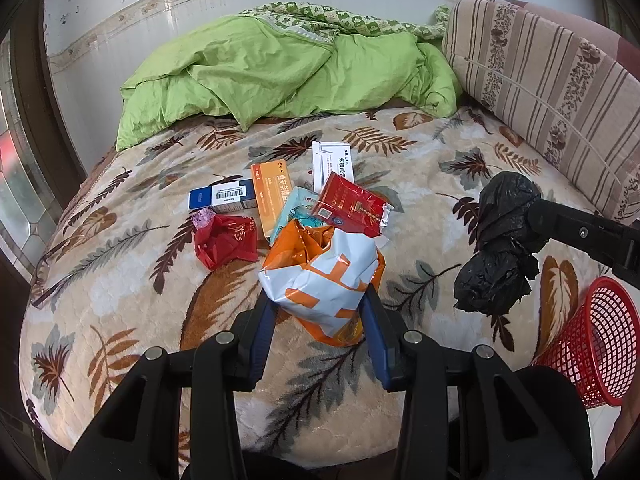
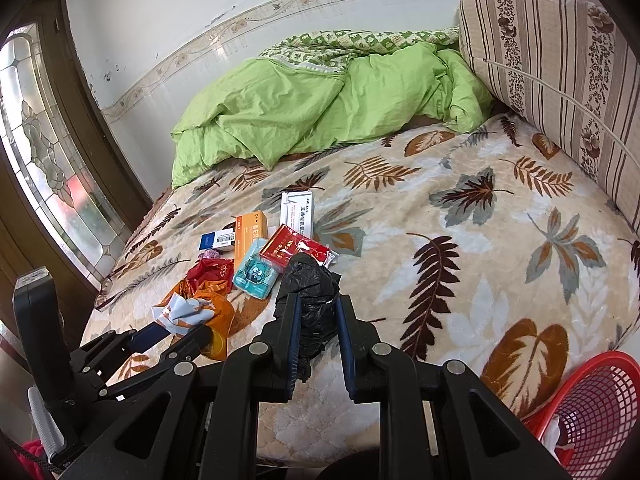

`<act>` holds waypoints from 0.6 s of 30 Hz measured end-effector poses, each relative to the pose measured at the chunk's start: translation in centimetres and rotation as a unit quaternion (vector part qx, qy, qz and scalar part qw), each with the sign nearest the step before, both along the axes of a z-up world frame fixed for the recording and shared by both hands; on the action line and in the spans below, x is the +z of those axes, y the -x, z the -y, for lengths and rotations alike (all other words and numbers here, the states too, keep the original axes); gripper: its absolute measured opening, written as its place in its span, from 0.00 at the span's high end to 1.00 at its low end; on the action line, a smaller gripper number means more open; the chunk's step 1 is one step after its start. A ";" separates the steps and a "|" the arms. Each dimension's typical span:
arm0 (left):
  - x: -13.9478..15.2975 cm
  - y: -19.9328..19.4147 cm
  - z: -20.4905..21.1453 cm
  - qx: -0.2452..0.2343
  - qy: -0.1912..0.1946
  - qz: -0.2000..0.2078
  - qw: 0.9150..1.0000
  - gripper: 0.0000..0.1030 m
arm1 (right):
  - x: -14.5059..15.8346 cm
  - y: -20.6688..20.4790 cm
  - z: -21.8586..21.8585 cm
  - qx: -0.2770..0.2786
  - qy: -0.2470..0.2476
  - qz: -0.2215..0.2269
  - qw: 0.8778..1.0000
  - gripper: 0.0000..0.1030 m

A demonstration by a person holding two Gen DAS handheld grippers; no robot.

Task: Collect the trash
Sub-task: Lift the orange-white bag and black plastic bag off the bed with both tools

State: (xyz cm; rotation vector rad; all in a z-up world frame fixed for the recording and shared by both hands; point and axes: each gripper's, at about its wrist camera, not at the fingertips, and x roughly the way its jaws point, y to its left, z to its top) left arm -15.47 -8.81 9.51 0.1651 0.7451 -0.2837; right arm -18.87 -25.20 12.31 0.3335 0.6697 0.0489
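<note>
Trash: crumpled orange-and-white plastic wrapper [image 1: 320, 280], clamped between the left gripper [image 1: 318, 312] jaws above a leaf-patterned beige blanket [image 1: 420, 168]. Beyond the wrapper on that blanket lie a red foil packet [image 1: 348, 206], orange carton [image 1: 270, 196] and blue-white box [image 1: 222, 196]. Right of the wrapper, the right gripper [image 2: 316, 320] pinches a bunched black plastic bag [image 2: 310, 292]; a red mesh basket [image 1: 596, 344] stands lower right.
</note>
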 end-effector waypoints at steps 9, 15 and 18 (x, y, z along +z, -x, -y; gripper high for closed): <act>-0.3 0.3 0.1 -0.002 -0.005 -0.003 1.000 0.61 | -0.1 0.1 0.4 -0.005 -0.007 0.001 1.000 0.82; -0.7 1.1 0.3 -0.008 -0.012 -0.006 1.000 0.61 | -0.4 0.3 1.0 -0.010 -0.013 0.001 1.000 0.82; -0.6 0.9 0.9 -0.013 -0.017 -0.009 1.000 0.61 | -0.5 0.4 1.4 -0.013 -0.017 0.001 1.000 0.82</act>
